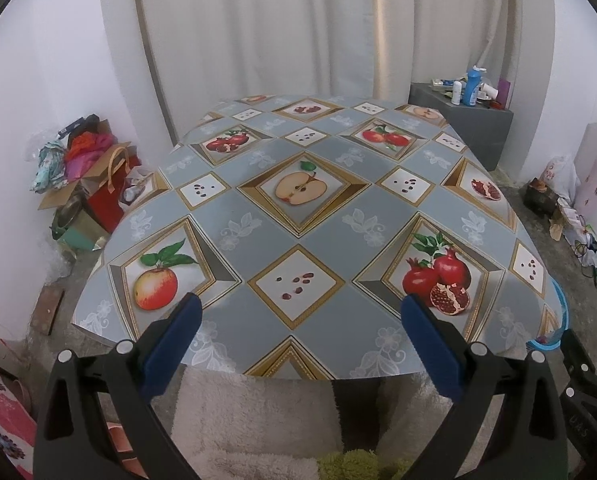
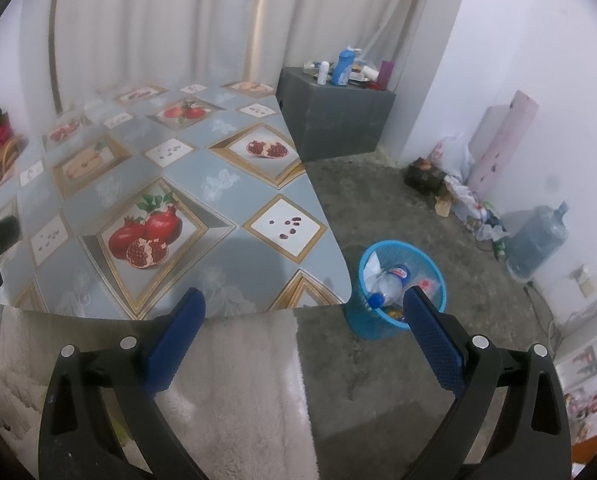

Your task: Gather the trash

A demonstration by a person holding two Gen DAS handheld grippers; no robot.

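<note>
Apparently done: trash in bin, both grippers empty

Table (image 1: 298,216) top shows no loose trash in either view, only the printed fruit cloth. Bin (image 2: 430,276) stands on the floor just off the table's near right corner, holding a bottle (image 2: 390,280) and paper scraps; bottle lies tilted, cap toward the camera. Right gripper (image 2: 302,304) is nearer, bin just ahead and right of it, its right finger overlapping the rim in view. Left gripper (image 1: 300,308) hangs over the table's near edge. Both are spread wide, holding and touching nothing. Judgement: task looks nearly or fully complete.
</note>
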